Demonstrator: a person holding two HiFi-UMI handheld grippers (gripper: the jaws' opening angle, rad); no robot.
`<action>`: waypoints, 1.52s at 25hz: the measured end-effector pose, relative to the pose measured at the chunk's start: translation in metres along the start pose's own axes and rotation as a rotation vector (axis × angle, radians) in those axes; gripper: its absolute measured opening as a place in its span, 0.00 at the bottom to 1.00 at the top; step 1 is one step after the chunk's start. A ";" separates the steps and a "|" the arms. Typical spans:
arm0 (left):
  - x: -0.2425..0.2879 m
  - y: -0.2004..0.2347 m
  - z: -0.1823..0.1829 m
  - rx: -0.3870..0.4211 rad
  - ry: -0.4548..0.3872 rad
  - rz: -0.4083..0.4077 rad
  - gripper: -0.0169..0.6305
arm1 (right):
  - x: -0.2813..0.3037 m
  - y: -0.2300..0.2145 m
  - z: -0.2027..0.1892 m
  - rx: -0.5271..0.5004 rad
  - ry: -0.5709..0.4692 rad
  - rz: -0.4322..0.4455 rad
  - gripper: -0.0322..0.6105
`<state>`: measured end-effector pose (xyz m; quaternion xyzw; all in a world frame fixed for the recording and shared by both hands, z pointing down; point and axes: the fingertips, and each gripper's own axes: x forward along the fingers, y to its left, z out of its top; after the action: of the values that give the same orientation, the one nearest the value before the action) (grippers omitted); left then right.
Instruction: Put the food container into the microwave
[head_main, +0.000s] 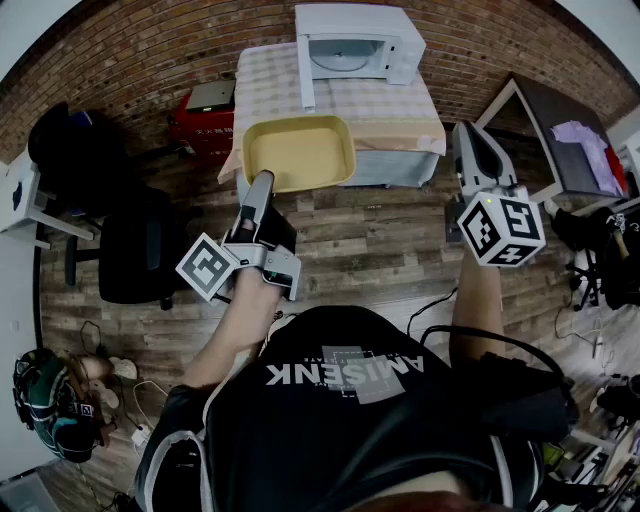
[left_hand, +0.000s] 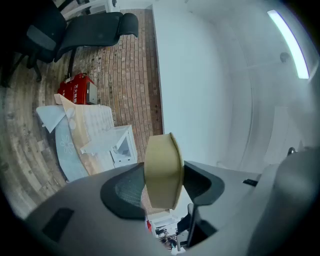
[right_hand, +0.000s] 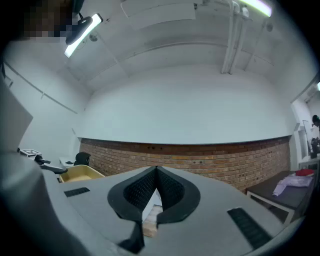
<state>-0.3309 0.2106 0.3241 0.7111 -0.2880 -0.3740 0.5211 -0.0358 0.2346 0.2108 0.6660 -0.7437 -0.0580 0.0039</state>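
Note:
A shallow yellow food container (head_main: 298, 152) hangs in the air in front of the table, its rim clamped in my left gripper (head_main: 262, 184). In the left gripper view the container's wall (left_hand: 162, 170) stands edge-on between the two jaws. The white microwave (head_main: 355, 48) sits on the checked-cloth table (head_main: 400, 108) with its door swung open to the left; it also shows as the microwave (left_hand: 112, 146) in the left gripper view. My right gripper (head_main: 472, 152) is held up at the right, jaws together with nothing in them (right_hand: 156, 192).
A red box (head_main: 205, 112) stands left of the table. A black office chair (head_main: 135, 245) is on the wooden floor at the left. A dark side table (head_main: 570, 140) with cloth on it is at the right. Cables run over the floor near my feet.

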 end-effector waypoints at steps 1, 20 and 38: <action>-0.001 0.000 -0.001 -0.001 0.000 0.002 0.39 | -0.001 0.000 0.000 0.001 0.002 0.001 0.11; -0.012 -0.003 -0.027 0.018 0.007 0.035 0.39 | -0.028 -0.013 -0.007 0.009 0.006 -0.001 0.11; 0.004 -0.013 -0.083 0.034 0.022 0.036 0.39 | -0.061 -0.059 -0.014 0.035 -0.019 0.017 0.12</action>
<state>-0.2591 0.2545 0.3255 0.7187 -0.3014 -0.3518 0.5185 0.0303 0.2873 0.2240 0.6591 -0.7501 -0.0514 -0.0141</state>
